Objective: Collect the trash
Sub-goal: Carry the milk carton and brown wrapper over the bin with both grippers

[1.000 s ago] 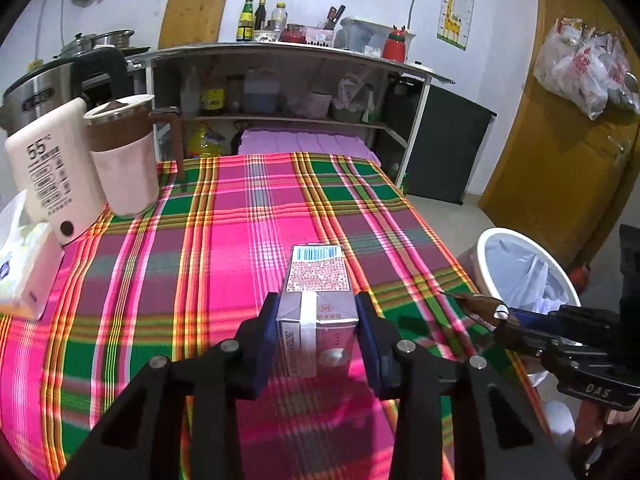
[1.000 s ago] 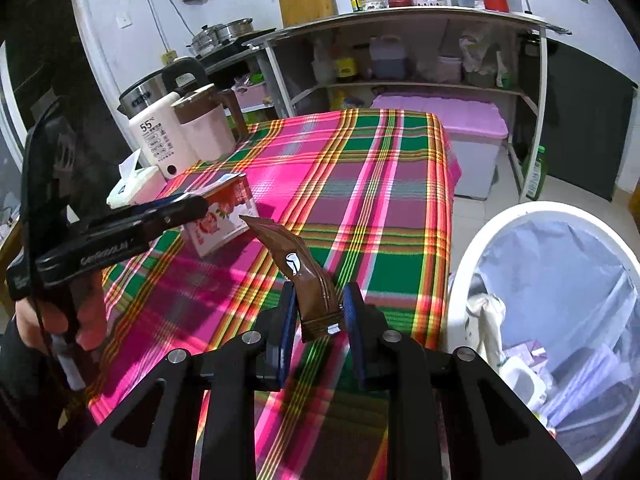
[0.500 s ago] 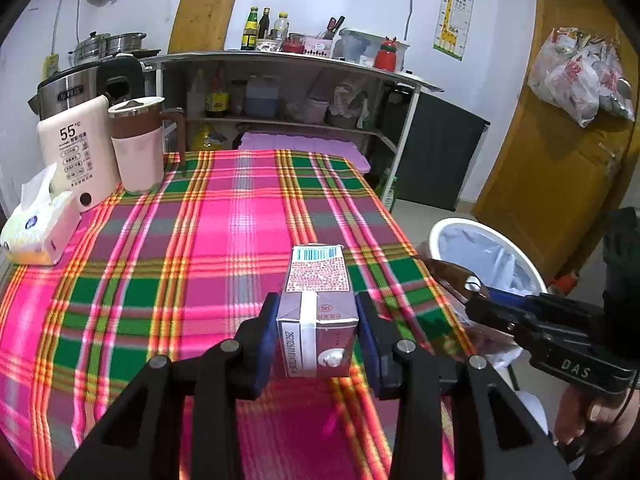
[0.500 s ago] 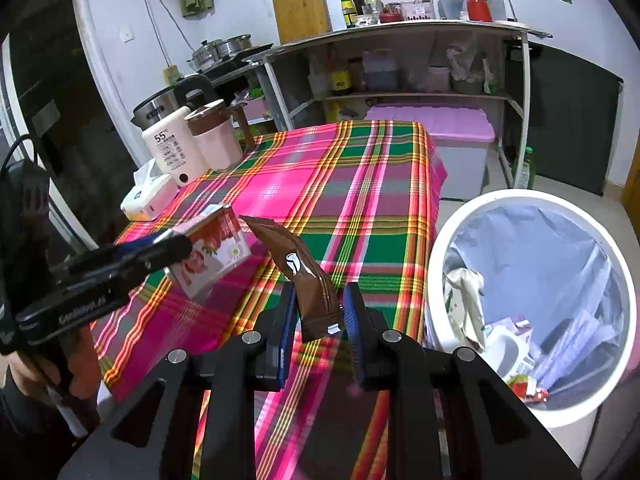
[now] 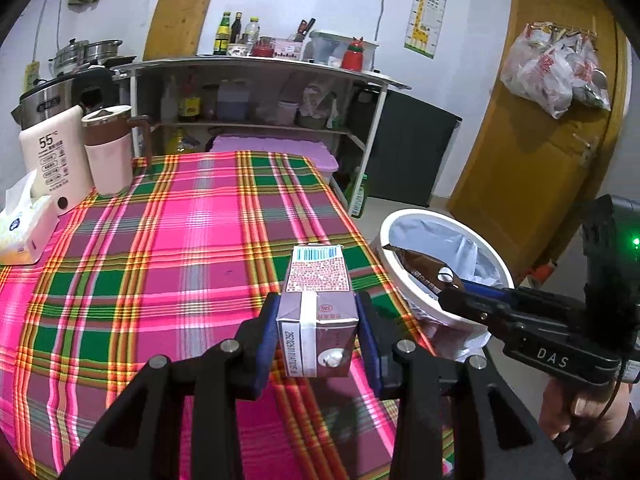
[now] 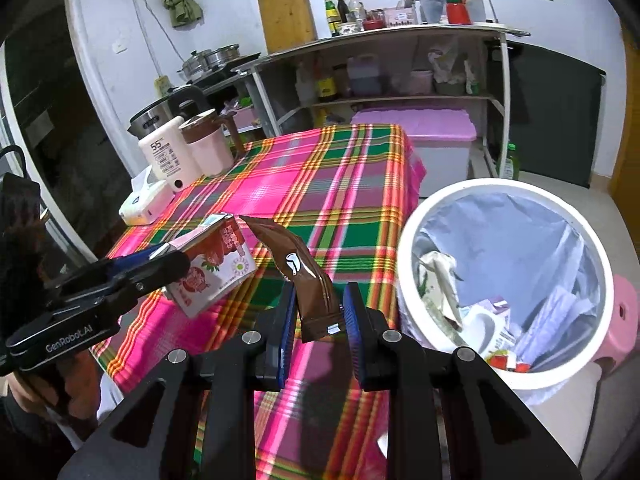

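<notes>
A milk carton [image 5: 318, 312] is clamped in the left gripper [image 5: 318, 332] above the tablecloth [image 5: 160, 248]. A brown wrapper [image 6: 308, 280] is pinched in the right gripper [image 6: 318, 320]; trash inside the bin [image 6: 404, 248] is shown only by the right view.

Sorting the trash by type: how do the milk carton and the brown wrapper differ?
The milk carton is a rigid box; the brown wrapper is a limp, glossy pouch. The left gripper holds the carton, the right gripper the wrapper. Both are lifted off the table.
</notes>
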`<state>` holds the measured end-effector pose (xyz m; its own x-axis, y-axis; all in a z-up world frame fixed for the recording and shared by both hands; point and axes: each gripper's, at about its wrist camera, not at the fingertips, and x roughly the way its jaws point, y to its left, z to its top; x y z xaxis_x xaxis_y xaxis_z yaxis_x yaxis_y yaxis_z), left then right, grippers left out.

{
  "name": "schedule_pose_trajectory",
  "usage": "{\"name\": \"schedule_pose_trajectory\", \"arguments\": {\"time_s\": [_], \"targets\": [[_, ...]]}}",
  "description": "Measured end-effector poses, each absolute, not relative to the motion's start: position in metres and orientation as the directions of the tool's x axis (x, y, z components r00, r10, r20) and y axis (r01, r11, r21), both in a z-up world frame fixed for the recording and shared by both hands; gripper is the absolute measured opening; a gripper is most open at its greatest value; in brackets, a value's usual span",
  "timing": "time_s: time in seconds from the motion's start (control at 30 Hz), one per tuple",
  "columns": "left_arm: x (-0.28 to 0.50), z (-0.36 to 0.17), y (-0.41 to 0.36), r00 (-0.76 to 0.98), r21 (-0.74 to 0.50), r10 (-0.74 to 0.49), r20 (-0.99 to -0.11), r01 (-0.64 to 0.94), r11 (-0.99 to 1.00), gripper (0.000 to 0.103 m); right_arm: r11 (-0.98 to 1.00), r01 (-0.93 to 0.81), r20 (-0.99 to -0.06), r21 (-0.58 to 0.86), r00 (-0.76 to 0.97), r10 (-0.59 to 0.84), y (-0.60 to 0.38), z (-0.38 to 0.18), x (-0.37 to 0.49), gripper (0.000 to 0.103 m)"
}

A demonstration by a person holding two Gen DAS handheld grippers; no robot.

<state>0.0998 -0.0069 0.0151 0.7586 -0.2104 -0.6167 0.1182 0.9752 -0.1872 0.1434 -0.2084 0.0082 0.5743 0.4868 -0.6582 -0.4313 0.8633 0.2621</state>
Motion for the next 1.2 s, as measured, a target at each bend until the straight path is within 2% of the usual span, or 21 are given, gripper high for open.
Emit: {"name": "schedule_pose_trajectory", "arguments": {"time_s": [1.2], "targets": [[0.167, 0.008, -0.126, 0.659, -0.176, -0.383, -0.647, 0.360, 0.916, 0.039, 0.949, -0.139, -0.702, 0.284, 0.644, 0.304, -0.333, -0.019, 0.167, 0.025]]}}
